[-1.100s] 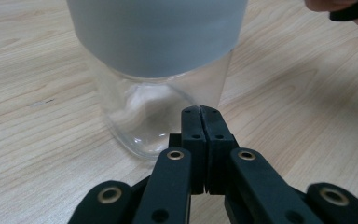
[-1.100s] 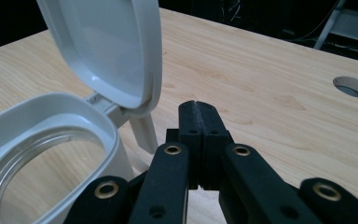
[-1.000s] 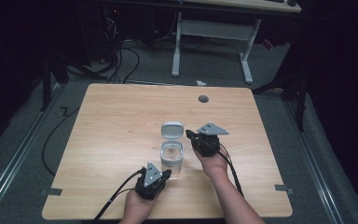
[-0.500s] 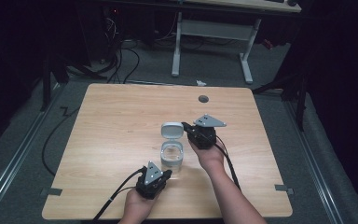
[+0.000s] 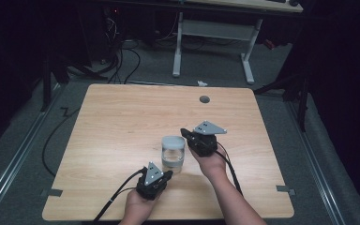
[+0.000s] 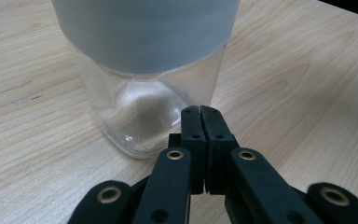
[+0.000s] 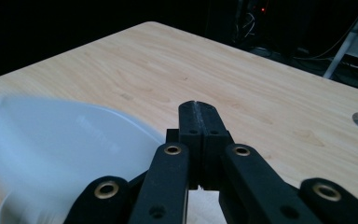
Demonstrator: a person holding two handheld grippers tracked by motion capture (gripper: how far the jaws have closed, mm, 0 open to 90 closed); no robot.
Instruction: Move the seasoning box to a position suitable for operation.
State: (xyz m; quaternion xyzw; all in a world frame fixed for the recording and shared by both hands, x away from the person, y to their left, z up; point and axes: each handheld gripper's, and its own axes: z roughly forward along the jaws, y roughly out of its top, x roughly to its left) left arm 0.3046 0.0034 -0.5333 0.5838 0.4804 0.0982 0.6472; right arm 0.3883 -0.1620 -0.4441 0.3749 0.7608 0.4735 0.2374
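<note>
A clear glass jar (image 5: 172, 160) stands near the table's front middle, with a grey lid (image 5: 173, 142) over its top. In the left gripper view the jar (image 6: 140, 116) is close ahead and the lid (image 6: 144, 32) is a grey band across its mouth. My left gripper (image 5: 168, 174) lies just in front of the jar, jaws shut on nothing (image 6: 200, 109). My right gripper (image 5: 183, 131) is beside the lid on its right, also shut and empty (image 7: 195, 105). The lid (image 7: 51, 144) is blurred at the left of the right gripper view.
The wooden table (image 5: 122, 117) has a round cable hole (image 5: 204, 99) near its far edge. Behind the table stands a white desk frame (image 5: 215, 37), with cables on the dark floor. Tape marks sit at the front corners.
The grey lid, which lay just behind the jar, now sits over the jar's top. The right gripper has shifted slightly left towards it. The left gripper has stayed still.
</note>
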